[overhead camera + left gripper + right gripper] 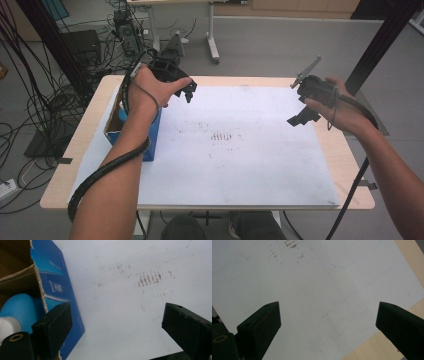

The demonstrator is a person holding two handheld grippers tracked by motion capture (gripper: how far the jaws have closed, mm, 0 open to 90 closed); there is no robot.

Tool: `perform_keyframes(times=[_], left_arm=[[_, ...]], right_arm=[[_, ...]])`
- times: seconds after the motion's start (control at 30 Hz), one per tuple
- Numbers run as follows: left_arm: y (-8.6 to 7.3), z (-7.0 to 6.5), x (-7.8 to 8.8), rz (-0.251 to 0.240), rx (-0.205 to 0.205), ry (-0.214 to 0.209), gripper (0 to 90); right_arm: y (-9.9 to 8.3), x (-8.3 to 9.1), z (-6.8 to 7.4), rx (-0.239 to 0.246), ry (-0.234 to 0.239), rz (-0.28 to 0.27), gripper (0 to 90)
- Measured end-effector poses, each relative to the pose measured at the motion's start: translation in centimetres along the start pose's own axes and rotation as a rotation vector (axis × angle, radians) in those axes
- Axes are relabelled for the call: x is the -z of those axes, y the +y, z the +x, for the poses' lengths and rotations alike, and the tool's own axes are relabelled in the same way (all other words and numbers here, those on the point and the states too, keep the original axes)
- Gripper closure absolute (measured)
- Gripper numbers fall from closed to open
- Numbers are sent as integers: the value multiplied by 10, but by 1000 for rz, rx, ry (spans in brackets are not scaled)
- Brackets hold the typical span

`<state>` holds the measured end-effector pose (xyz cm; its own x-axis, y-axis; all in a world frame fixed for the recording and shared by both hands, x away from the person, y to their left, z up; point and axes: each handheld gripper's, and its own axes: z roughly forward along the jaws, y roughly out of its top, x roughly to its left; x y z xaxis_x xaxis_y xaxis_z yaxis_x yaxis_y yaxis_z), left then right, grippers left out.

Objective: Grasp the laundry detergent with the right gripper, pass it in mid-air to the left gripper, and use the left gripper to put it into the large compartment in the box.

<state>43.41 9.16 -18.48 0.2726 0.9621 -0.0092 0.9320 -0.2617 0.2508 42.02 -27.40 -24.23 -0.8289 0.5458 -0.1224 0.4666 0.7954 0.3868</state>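
Your left tool (189,94) hangs wide and empty beside the open blue cardboard box (151,137); your right tool (301,118) gapes wide over the white sheet (240,150).

A large white rectangular sheet (240,165) covers most of the pale wooden counter (350,165). Near the sheet's centre sits a patch of small dark brown smudges (222,136), lined up in short rows. Beyond the counter, toward 11 o'clock, tangled black cables (37,105) spread over the grey floor (280,45). At 12 o'clock stand the white metal legs of another table (212,37).
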Motion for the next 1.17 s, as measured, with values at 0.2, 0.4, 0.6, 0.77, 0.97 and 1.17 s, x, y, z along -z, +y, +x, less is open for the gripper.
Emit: perform_keyframes(times=[0.2,0.4,0.6,0.77,0.97,1.17], left_arm=[[7,-7,-2,-5,-20,-13,101],[9,-7,-4,-5,-19,-23,101],[8,-3,-6,-4,-19,-21,101],[7,-1,-7,-3,-14,-20,102],[6,-1,-7,-2,-20,-16,102],[5,-1,-7,-3,-14,-20,102]], right_arm=[[-3,-2,-4,-13,-6,1,57],[-3,-5,-4,-12,-2,5,57],[0,-6,-4,-7,-4,6,57],[1,-7,-4,-7,-2,7,57],[0,-9,-3,-7,-2,10,57],[-2,-8,-3,-8,-2,8,58]])
